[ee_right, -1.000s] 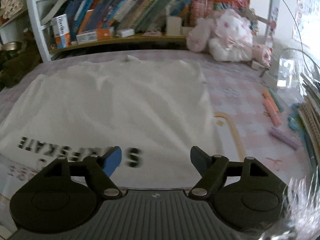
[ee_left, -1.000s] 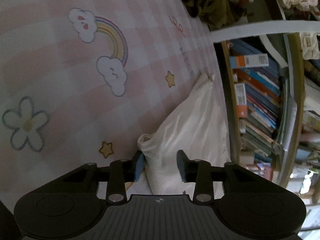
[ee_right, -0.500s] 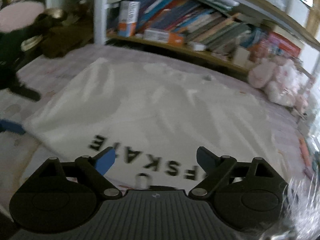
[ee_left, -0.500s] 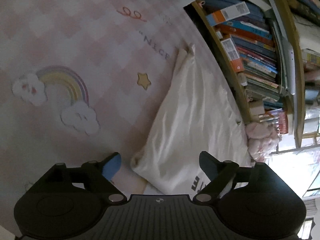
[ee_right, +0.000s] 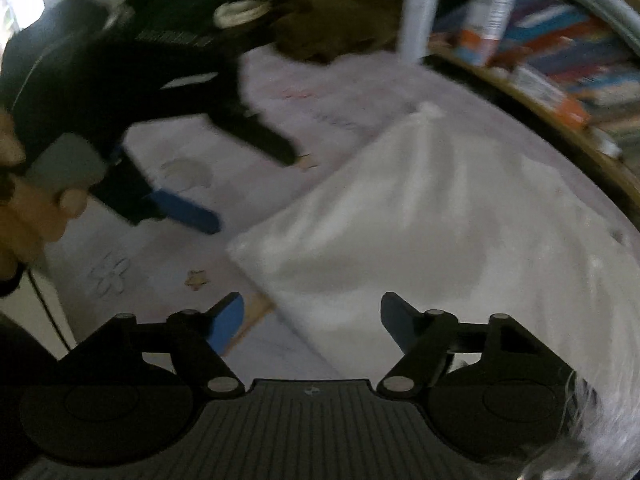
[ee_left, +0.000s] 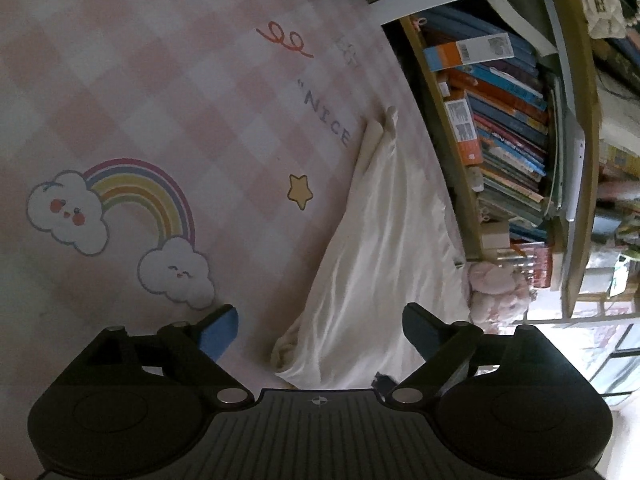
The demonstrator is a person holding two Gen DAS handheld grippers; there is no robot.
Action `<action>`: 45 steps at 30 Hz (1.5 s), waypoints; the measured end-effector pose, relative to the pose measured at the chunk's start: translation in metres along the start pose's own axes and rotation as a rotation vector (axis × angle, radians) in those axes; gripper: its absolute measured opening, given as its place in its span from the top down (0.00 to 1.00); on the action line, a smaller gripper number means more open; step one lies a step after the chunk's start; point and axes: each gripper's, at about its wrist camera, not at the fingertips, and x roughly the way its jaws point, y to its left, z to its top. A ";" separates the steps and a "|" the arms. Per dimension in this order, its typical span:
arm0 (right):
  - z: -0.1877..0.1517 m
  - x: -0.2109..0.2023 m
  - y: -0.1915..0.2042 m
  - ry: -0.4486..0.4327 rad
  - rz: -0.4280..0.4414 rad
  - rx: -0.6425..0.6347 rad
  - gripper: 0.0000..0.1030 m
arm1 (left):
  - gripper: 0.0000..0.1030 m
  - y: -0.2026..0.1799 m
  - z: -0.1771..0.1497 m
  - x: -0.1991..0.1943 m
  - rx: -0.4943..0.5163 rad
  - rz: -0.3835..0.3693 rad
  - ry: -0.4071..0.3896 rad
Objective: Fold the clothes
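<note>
A white T-shirt lies flat on the pink checked cloth, its near corner bunched just ahead of my left gripper. That gripper is open, its blue-padded fingers apart with nothing between them. In the right wrist view the same white T-shirt spreads to the right, blurred by motion. My right gripper is open above the shirt's near left edge. The other gripper and a dark sleeve show at the left of that view.
A bookshelf packed with books runs along the far side of the cloth. A pink plush toy sits by the shirt's far end. Dark olive fabric lies at the back. Rainbow, cloud and star prints mark the cloth.
My left gripper opened, let go of the shirt's corner and pulled back. The right gripper swung left across the shirt, and the black lettering left its view.
</note>
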 end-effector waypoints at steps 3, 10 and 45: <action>0.004 0.010 0.012 0.031 0.002 -0.051 0.39 | 0.07 0.005 0.003 0.000 -0.035 -0.020 0.011; 0.008 0.023 0.021 0.043 0.003 -0.085 0.46 | 0.03 0.008 0.004 0.001 -0.039 -0.045 0.027; 0.010 -0.066 -0.061 -0.178 0.049 0.396 0.57 | 0.03 -0.008 0.004 0.080 -0.289 -0.276 0.165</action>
